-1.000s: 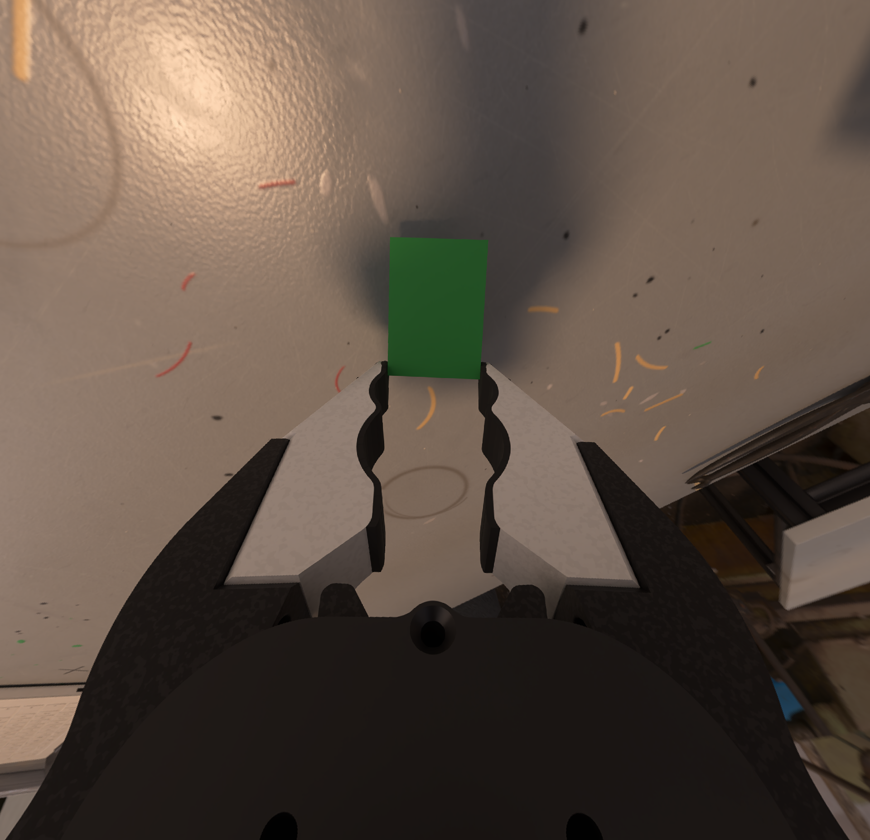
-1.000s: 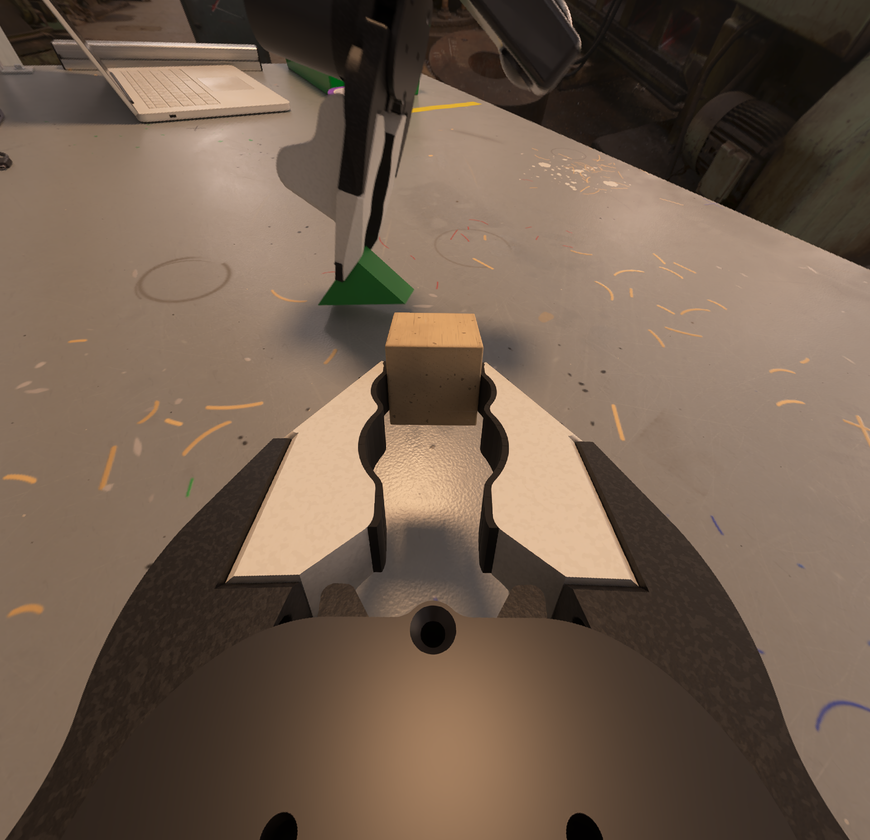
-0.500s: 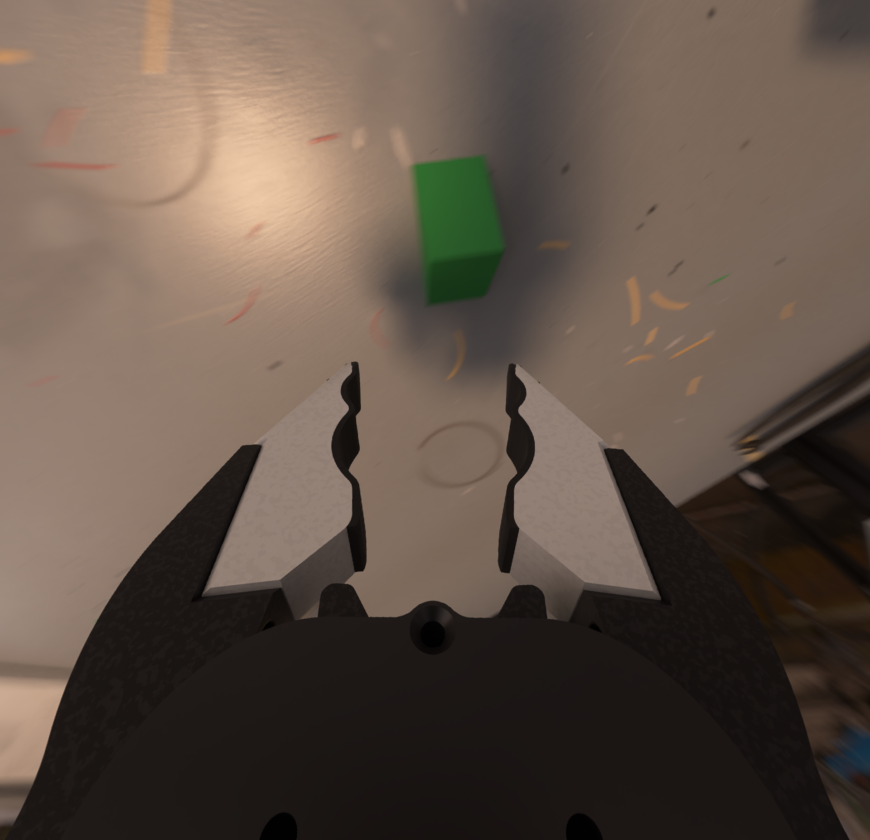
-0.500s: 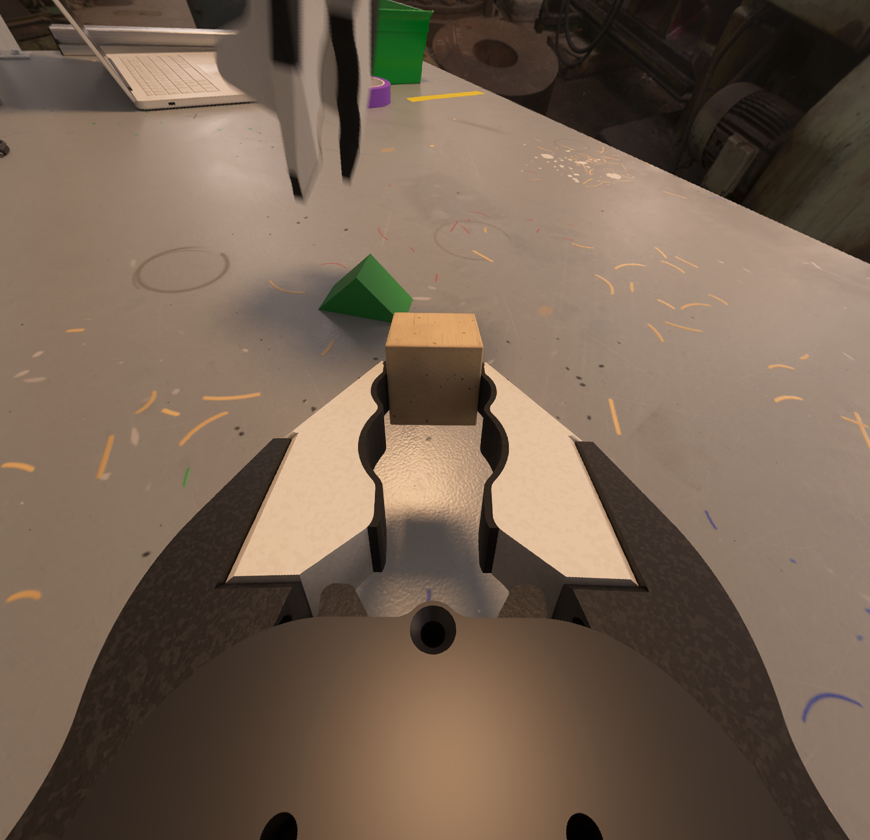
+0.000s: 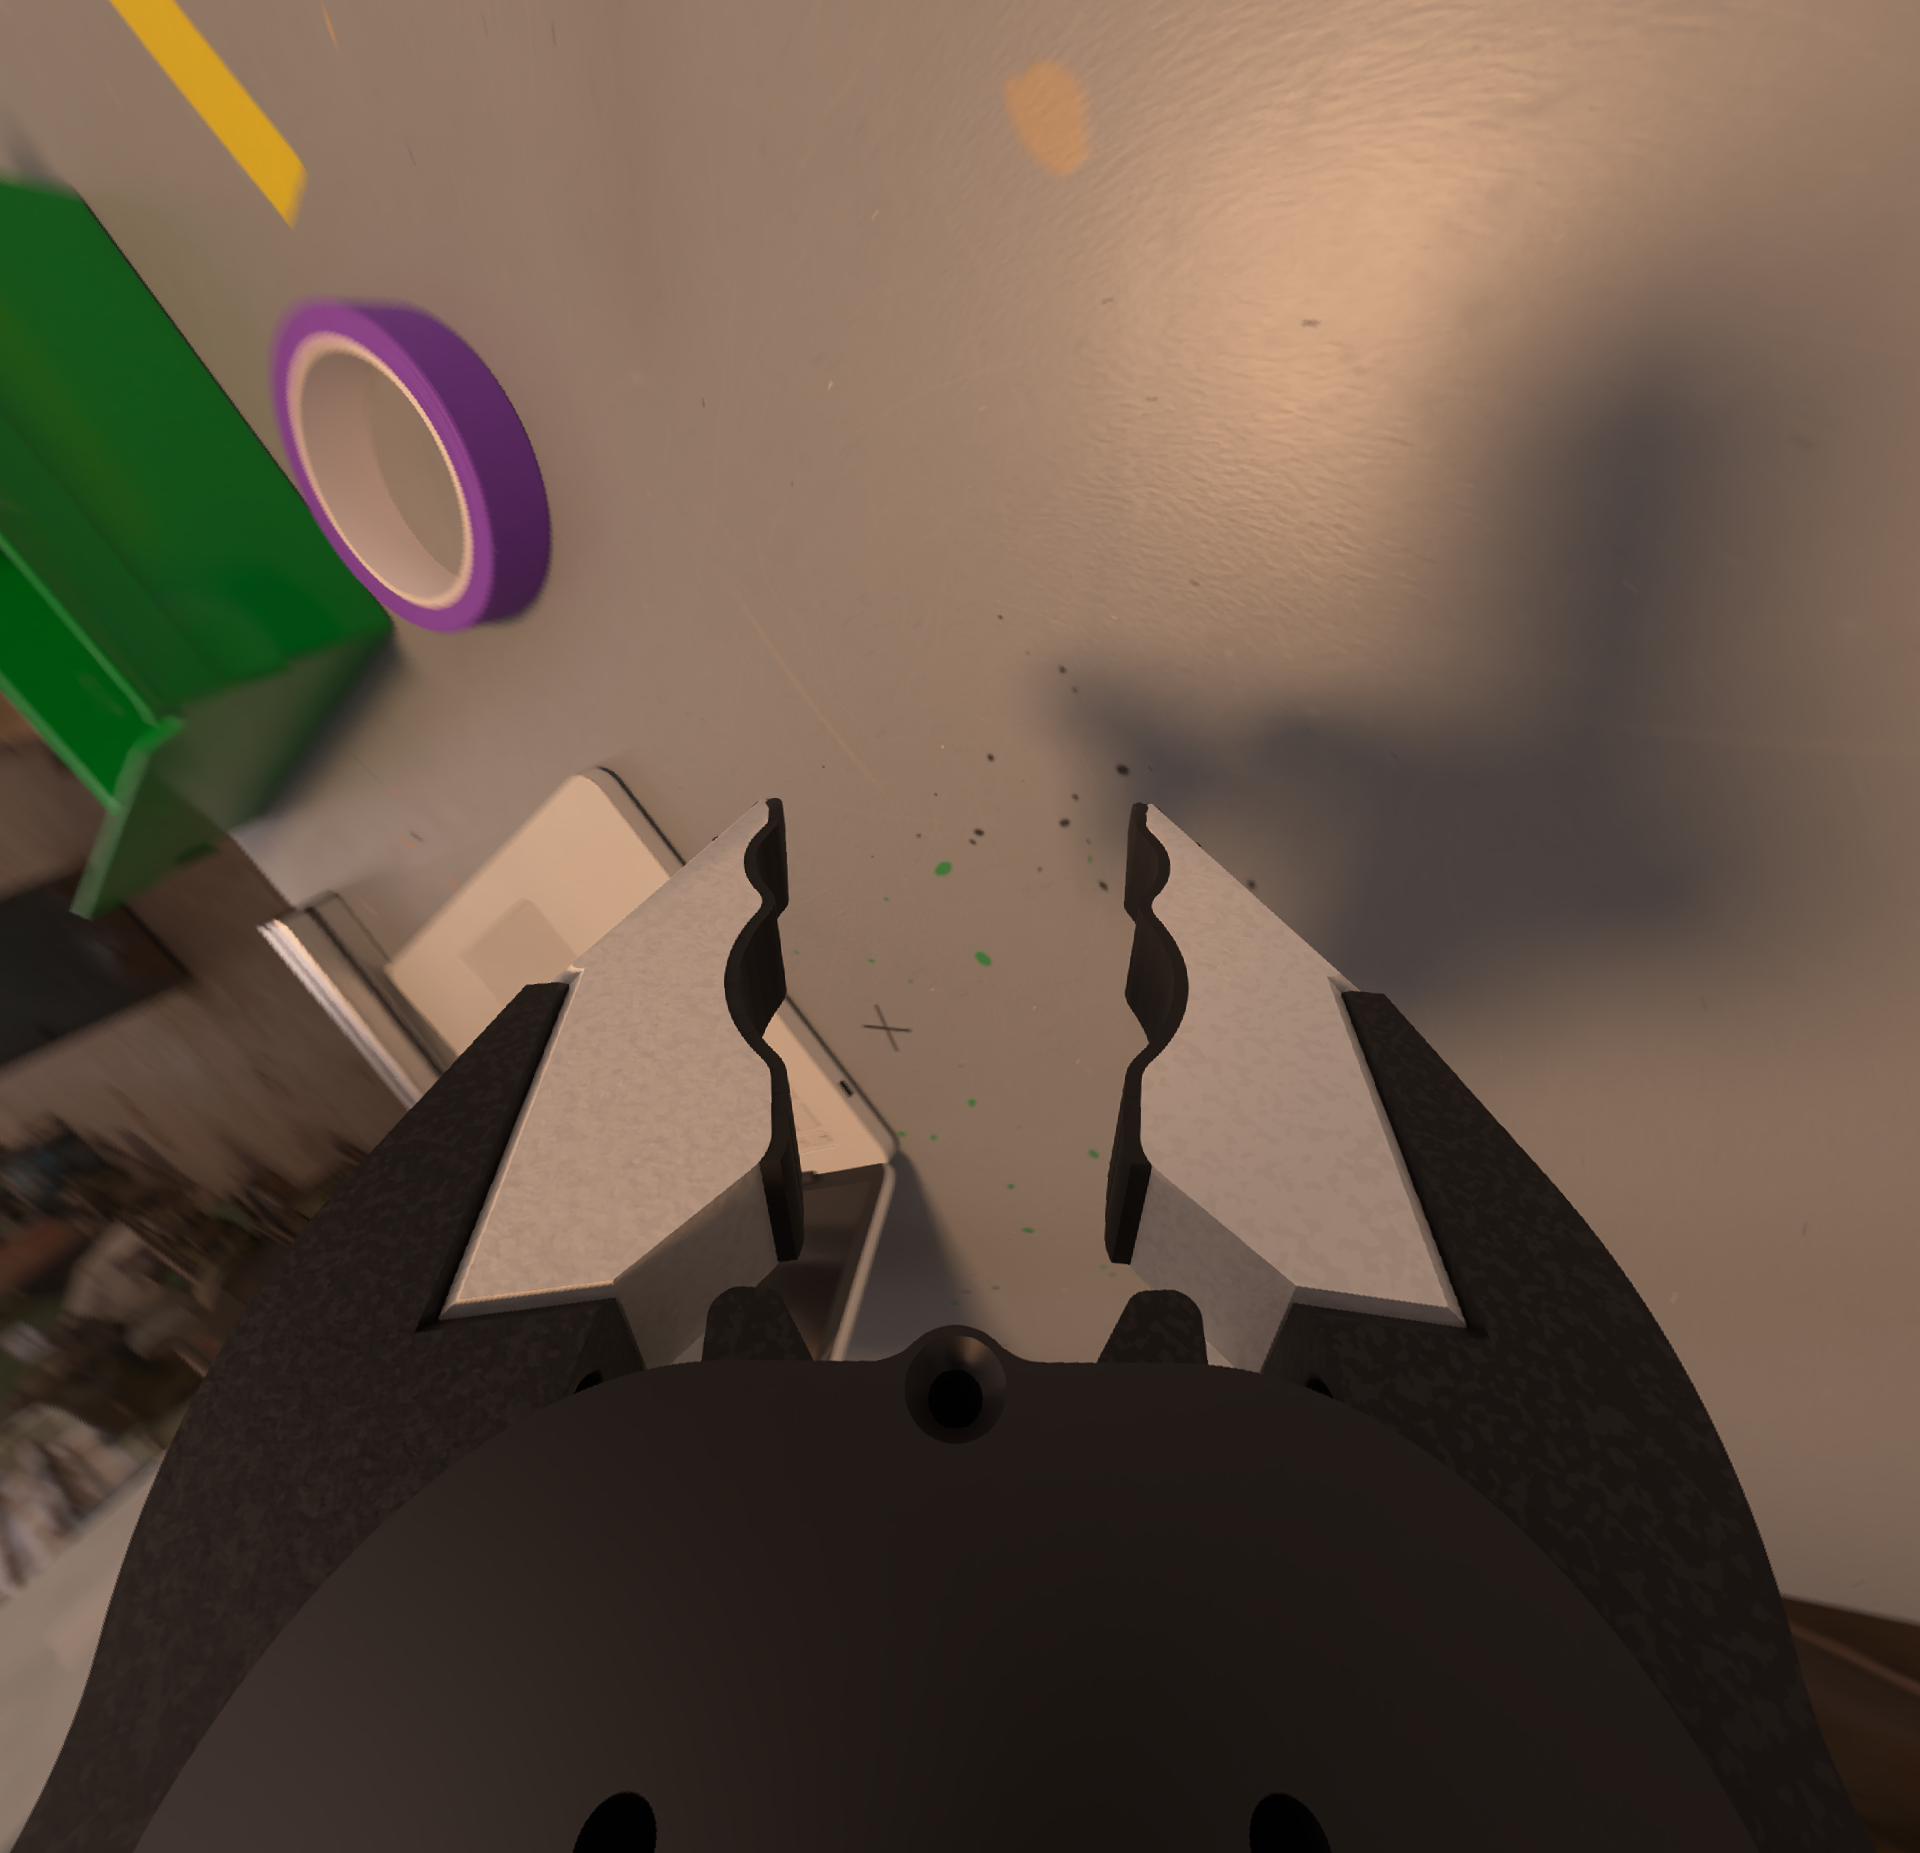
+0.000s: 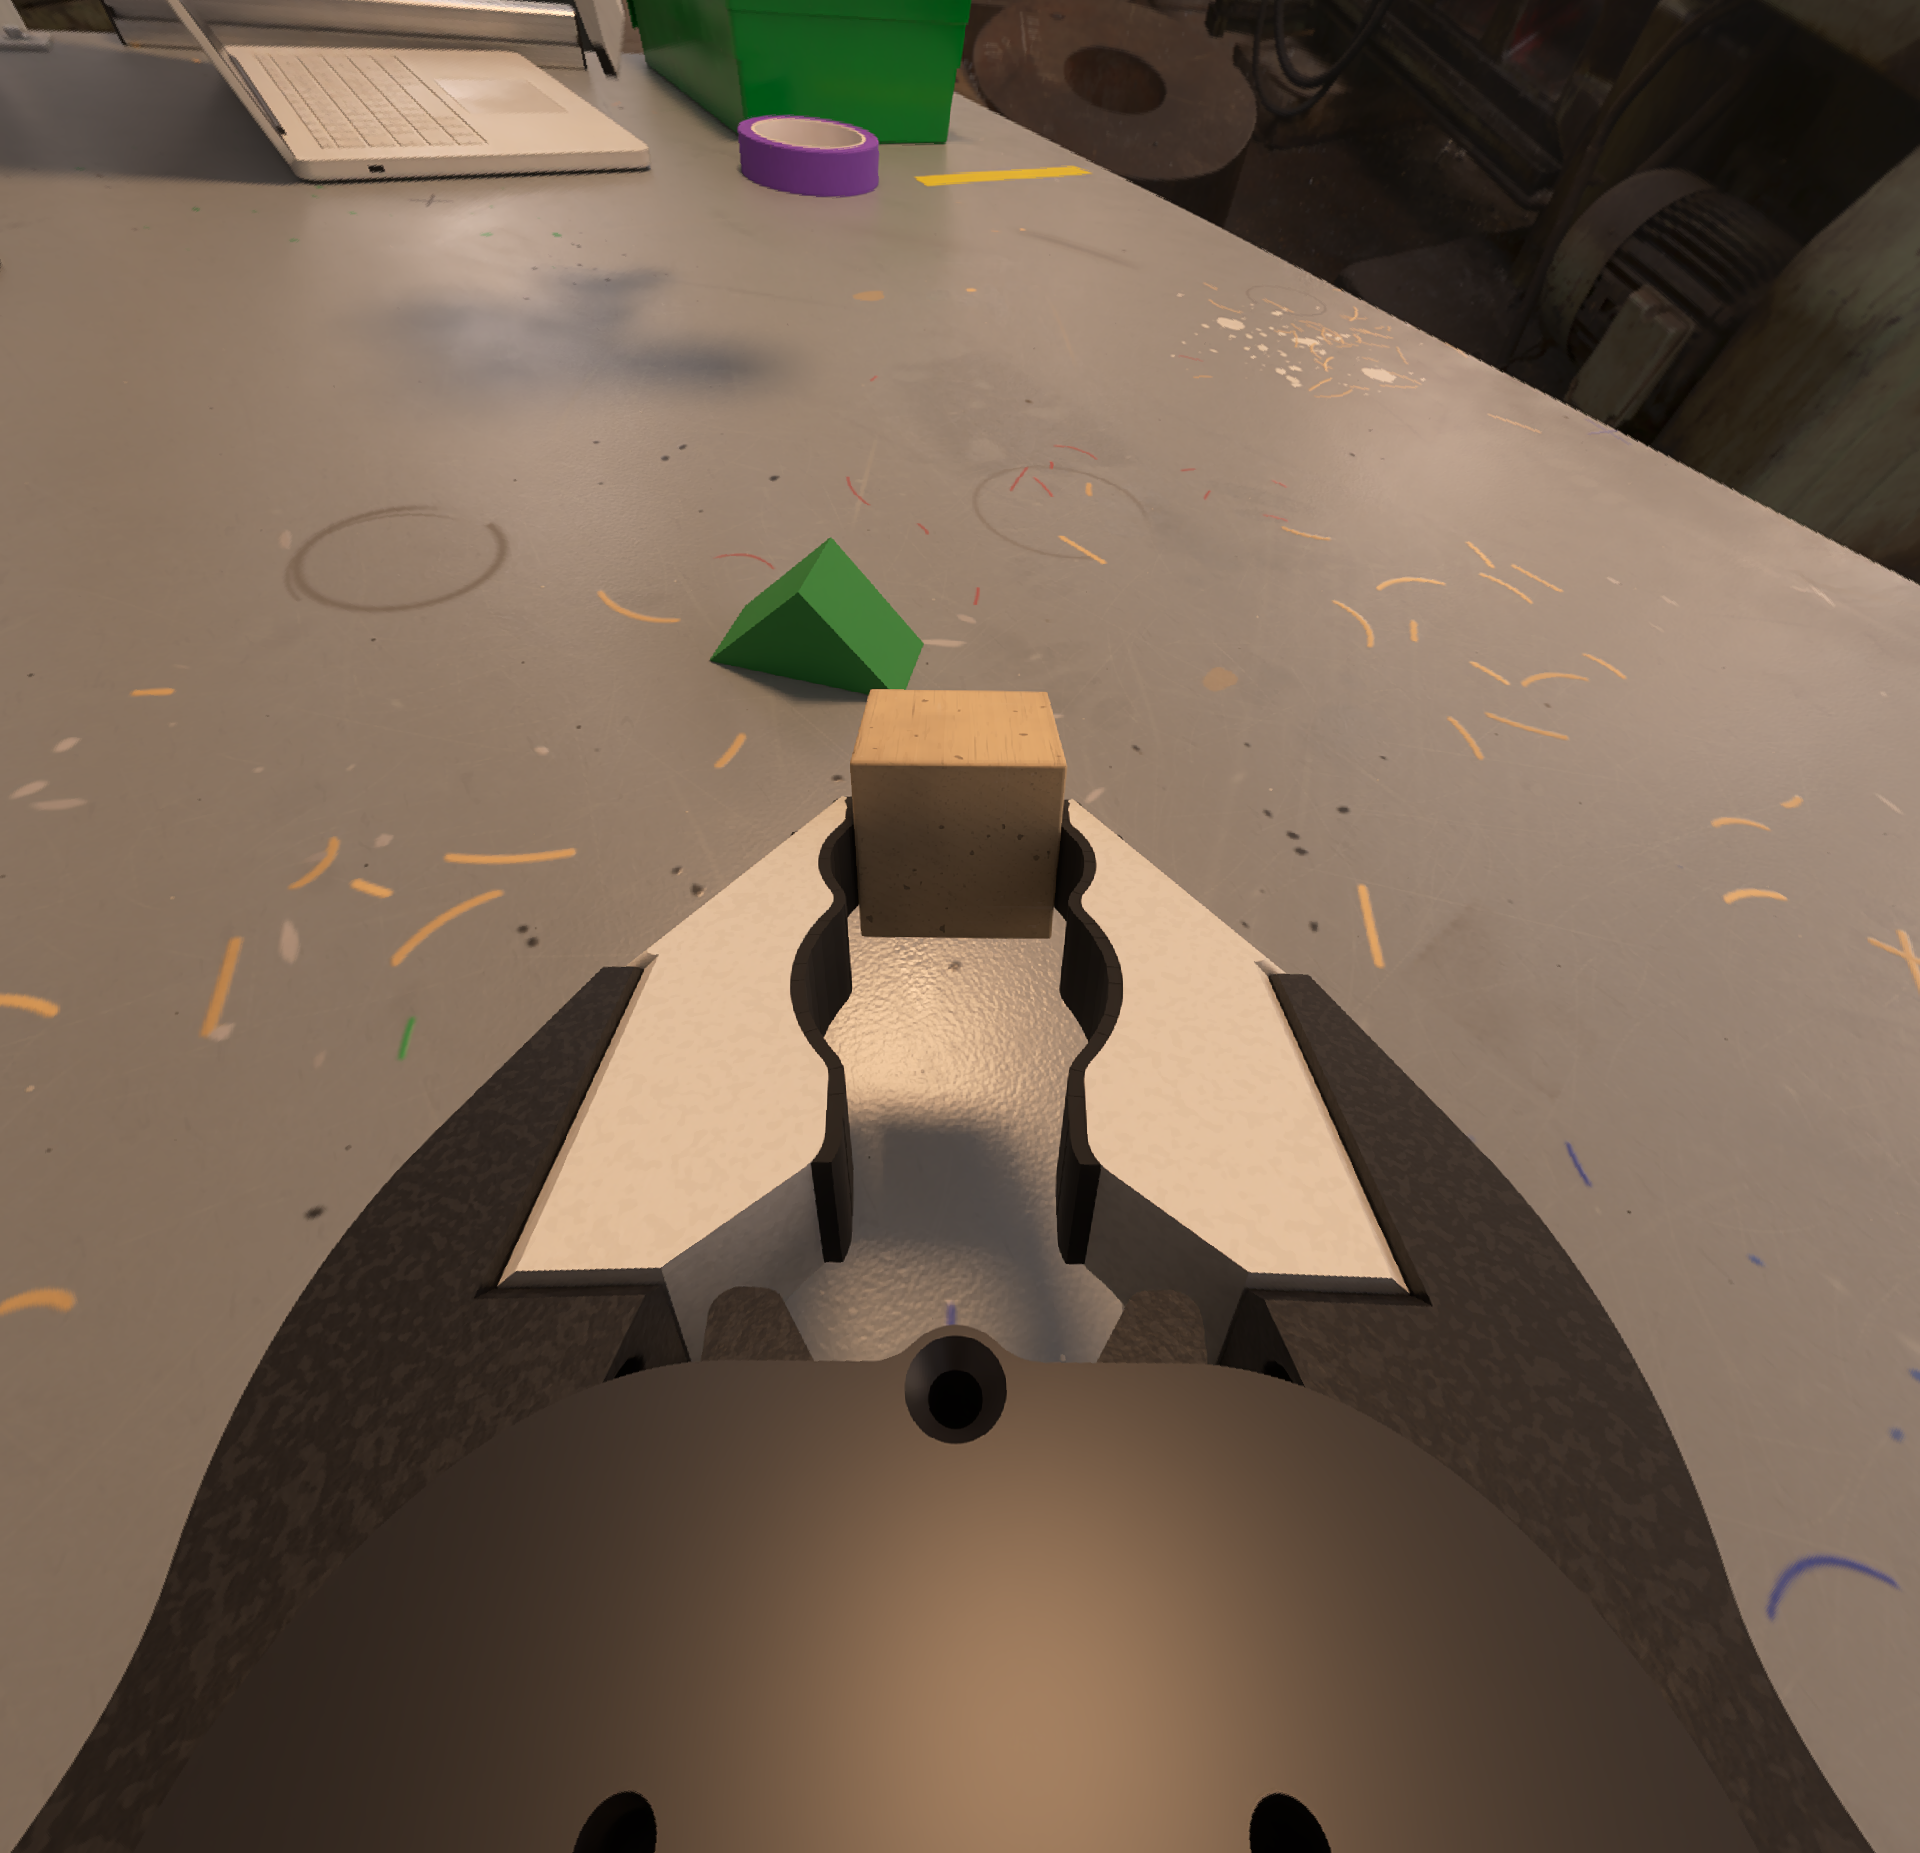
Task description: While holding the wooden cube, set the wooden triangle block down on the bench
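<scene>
Right wrist view shows the green wooden triangle block (image 6: 821,624) lying free on the grey surface (image 6: 1351,868), one flat face down and its ridge up, touched by nothing. Just nearer than it, the wooden cube (image 6: 956,816) sits pinched between the tips of the right claw (image 6: 956,827), the two fingers pressed against its side faces and the cube held above the surface. Orange and red shavings are scattered around both blocks, and a faint ring mark lies to the left of the triangle block. Farther back, well apart from the blocks, a purple tape roll (image 6: 808,153) lies flat just in front of a green bin (image 6: 831,47), with an open white laptop (image 6: 416,110) to its left and a yellow strip (image 6: 1003,176) to its right.

Left wrist view shows the left claw (image 5: 956,827) spread wide with nothing between its fingers, pointing down at bare surface (image 5: 1247,297) speckled green and black. The tape roll (image 5: 410,463), the bin (image 5: 135,515) and a corner of the laptop (image 5: 540,899) lie to its left.
</scene>
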You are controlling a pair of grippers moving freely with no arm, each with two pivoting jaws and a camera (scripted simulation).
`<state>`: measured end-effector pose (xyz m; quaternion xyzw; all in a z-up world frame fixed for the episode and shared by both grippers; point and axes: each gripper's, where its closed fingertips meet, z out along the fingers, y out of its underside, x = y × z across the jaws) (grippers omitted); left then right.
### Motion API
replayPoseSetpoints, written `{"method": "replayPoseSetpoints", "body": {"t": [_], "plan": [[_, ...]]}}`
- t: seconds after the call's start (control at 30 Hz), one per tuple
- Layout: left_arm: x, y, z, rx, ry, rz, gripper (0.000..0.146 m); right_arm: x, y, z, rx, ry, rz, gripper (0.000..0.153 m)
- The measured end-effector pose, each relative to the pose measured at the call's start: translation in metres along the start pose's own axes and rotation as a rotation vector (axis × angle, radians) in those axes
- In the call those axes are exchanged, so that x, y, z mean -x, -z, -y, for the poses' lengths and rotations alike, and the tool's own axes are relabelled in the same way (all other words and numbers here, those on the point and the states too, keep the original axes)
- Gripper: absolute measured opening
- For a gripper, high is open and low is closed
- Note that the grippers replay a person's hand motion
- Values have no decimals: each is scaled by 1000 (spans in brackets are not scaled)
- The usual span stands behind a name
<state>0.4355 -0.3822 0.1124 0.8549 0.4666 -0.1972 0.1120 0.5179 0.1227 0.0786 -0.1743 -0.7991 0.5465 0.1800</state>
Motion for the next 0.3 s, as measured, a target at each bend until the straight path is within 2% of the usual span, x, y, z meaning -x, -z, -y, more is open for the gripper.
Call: {"method": "replayPoseSetpoints", "body": {"t": [0.07, 0.13, 0.23, 0.3], "plan": [[5, -24, 3, 37, 82, -31, 67, -1, 0, 0, -2, -9, 2, 36], [4, -42, 9, 44, 80, -43, 69, -1, 0, 0, -3, -21, 7, 36], [10, -61, 6, 125, -108, 78, 70, -3, 2, 1, -16, -41, 12, 36], [12, -70, 1, 186, -213, 109, 70, -4, 2, 1, -22, -50, 15, 36]]}}
